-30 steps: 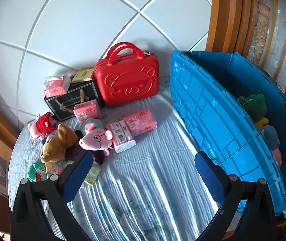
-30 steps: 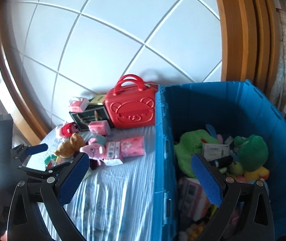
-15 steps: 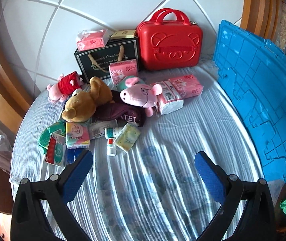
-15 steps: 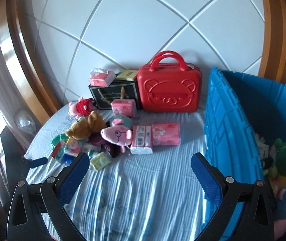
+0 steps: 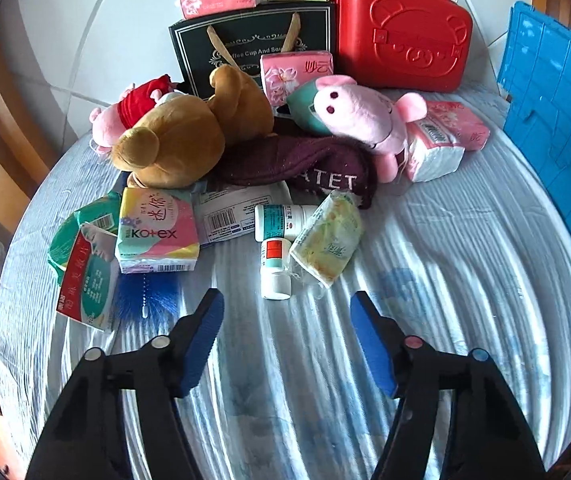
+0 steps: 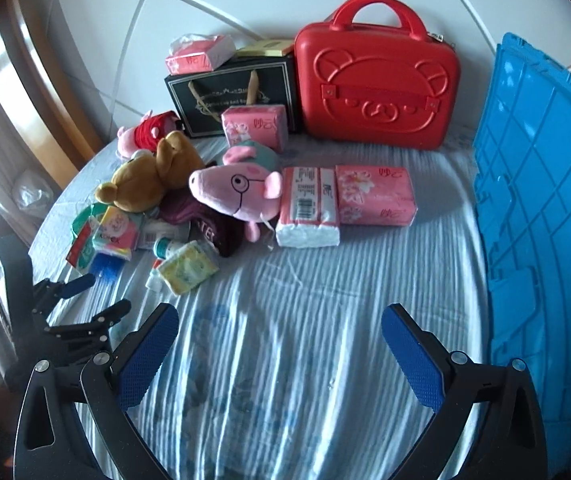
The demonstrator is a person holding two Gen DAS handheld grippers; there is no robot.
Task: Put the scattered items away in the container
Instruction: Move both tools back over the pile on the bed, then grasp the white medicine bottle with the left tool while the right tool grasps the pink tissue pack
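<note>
Scattered items lie on a striped cloth: a brown teddy bear (image 5: 181, 140), a pink pig plush (image 5: 357, 116), a maroon cloth (image 5: 301, 164), a Kotex pack (image 5: 157, 232), a small white bottle (image 5: 275, 264) and a yellow-green packet (image 5: 327, 240). The blue crate (image 5: 557, 112) stands at the right; it also shows in the right wrist view (image 6: 541, 208). My left gripper (image 5: 287, 304) is open and empty, just short of the bottle. My right gripper (image 6: 279, 320) is open and empty over bare cloth, nearer than the pig plush (image 6: 237, 192).
A red bear-face case (image 5: 401, 40), a black gift bag (image 5: 253, 44) and pink tissue packs (image 6: 373, 196) sit at the back by the white wall. A blue brush (image 5: 145, 296) and green packets (image 5: 85, 256) lie at the left edge. The left gripper (image 6: 81, 300) shows in the right wrist view.
Both grippers swung left, away from the crate, and moved closer to the pile. The left gripper's jaws have narrowed somewhat and now frame the small bottle.
</note>
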